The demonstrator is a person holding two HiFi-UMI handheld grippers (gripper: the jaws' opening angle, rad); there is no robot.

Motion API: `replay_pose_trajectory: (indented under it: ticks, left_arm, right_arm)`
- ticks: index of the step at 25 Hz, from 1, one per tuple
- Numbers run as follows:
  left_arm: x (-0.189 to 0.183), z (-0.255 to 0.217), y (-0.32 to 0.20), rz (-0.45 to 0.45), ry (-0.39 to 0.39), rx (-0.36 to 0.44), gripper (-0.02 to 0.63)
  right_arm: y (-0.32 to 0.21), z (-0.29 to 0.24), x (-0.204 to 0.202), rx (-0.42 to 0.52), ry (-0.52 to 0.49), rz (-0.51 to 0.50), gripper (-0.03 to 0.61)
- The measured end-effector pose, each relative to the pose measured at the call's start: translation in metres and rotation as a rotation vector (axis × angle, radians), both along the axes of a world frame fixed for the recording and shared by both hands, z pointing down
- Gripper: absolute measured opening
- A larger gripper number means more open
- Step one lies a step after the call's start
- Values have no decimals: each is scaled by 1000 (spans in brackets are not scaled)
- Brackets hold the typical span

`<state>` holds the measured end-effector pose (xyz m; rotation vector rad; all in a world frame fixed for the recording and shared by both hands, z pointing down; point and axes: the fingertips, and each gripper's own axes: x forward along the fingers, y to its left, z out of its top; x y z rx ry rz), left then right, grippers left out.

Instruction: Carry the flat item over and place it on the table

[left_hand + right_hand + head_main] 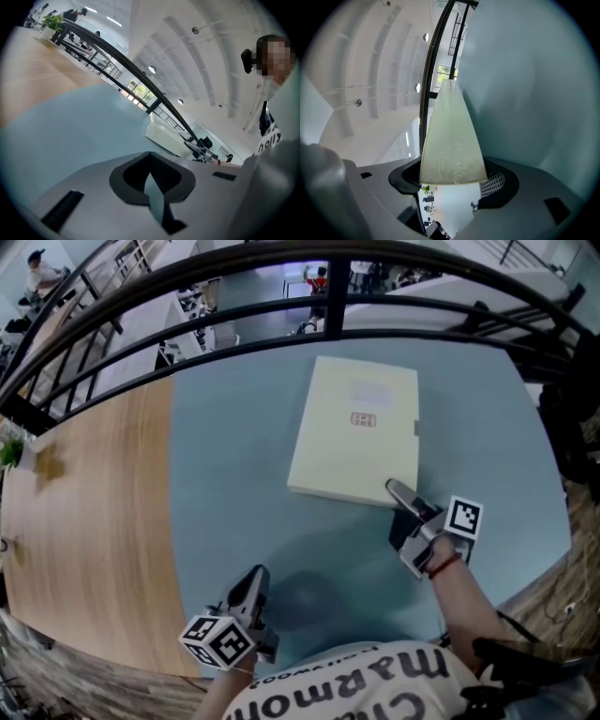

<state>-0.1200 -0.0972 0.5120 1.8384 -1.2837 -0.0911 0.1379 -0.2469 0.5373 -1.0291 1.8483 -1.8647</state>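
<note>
In the head view a potted plant [11, 451] sits at 9 o'clock on the wooden part of the desk [84, 502]. The left tool [254, 576] hangs close to the body at 7 o'clock, aimed toward 12 over the pale blue part of the desk, its marker cube nearest the person. The left gripper view shows this tool [152, 176] pressed together with nothing in it. The cream box file [352, 442] lies flat on the blue surface just past centre toward 1 o'clock. Only the head view shows the small label [364, 419] on its lid, and its print is too small to read. The right tool [403, 498] reaches in from 4 o'clock on a forearm with a red wristband [446, 564], and its upper finger rests over the file's near corner. The right gripper view alone shows that tool [452, 187] spread wide astride the file's [452, 140] thick edge, with no squeeze visible. Large letters on the white shirt [375, 690] are cut off.
</note>
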Motion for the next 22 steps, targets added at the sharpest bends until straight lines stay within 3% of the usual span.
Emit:
replay_pose_trajectory:
  ticks: [22]
  left_arm:
    - [-4, 4, 3, -8, 1, -4, 3]
  right_arm:
    - [-11, -4, 22, 48, 241, 138, 348]
